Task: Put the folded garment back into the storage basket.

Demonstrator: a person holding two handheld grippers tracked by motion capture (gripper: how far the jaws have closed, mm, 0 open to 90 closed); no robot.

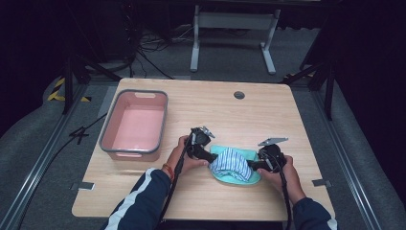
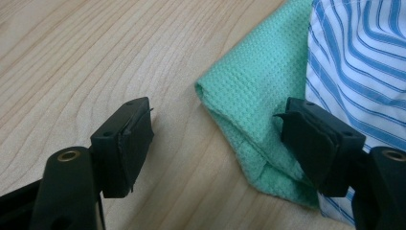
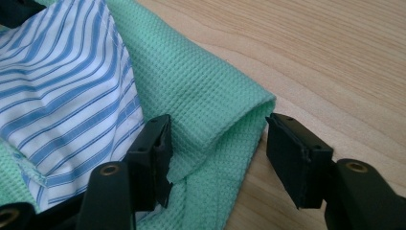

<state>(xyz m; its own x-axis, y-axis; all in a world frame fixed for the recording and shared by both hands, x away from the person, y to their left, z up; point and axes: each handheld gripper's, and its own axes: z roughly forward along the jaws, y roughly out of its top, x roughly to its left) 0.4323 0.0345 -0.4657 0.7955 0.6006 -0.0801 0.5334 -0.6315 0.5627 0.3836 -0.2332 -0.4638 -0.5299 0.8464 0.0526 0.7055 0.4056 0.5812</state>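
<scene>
A person leans over the light wooden table [image 1: 201, 112] with a black gripper in each hand, dark sleeves with a white stripe coming in from the six o'clock edge. A folded green waffle-weave cloth [image 1: 230, 178] lies toward the near side of the tabletop, a little to the five o'clock side of centre, and a blue-and-white striped cloth [image 1: 231, 164] is bunched on top of it.

The left gripper [image 2: 215, 139] sits at the nine o'clock end of the pile. Its jaws stand wide apart and hold nothing: one pad is over bare wood, the other rests against the green cloth's folded corner, right at the edge of the striped fabric.

The right gripper [image 3: 216, 158] is at the three o'clock end. Its jaws are also spread wide, straddling the green cloth's folded corner without pinching it; one pad lies on the green weave just beside the striped cloth, the other just past the fold, over the wood.

Well apart from the cloths, at about ten o'clock on the table, sits a pink plastic basin [image 1: 111, 124] with a grey rim. A small round grommet [image 1: 239, 95] shows near the far edge, around twelve o'clock.
</scene>
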